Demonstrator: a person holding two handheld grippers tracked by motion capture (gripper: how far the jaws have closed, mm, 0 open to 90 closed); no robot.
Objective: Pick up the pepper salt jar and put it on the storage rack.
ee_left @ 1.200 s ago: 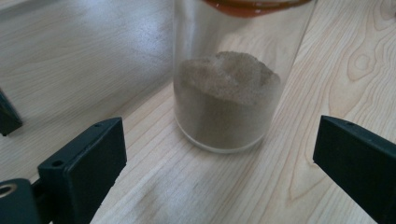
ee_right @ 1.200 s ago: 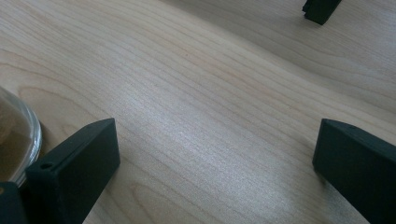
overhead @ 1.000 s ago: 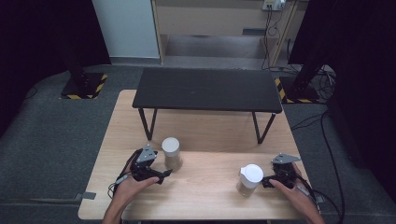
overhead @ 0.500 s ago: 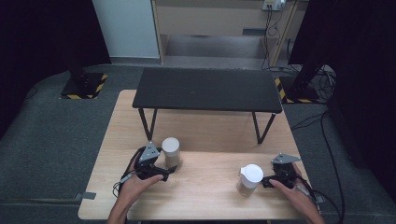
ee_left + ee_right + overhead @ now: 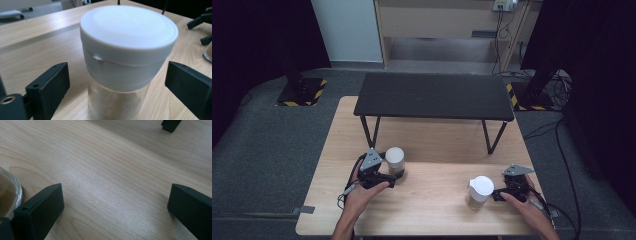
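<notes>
Closing around the white-capped jar (image 5: 125,62) near the surface's (image 5: 432,210) front-left corner, left tongs (image 5: 120,85) have not yet gripped; right tongs (image 5: 115,202) spread, empty; an off-centre squeeze could topple it

High view looks down from above; both gripper views sit low, sharing perhaps the wooden table (image 5: 432,200).

The clear, white-lidded jar (image 5: 125,62) is cut off below; the round glass container (image 5: 8,195) is cropped at left.
</notes>
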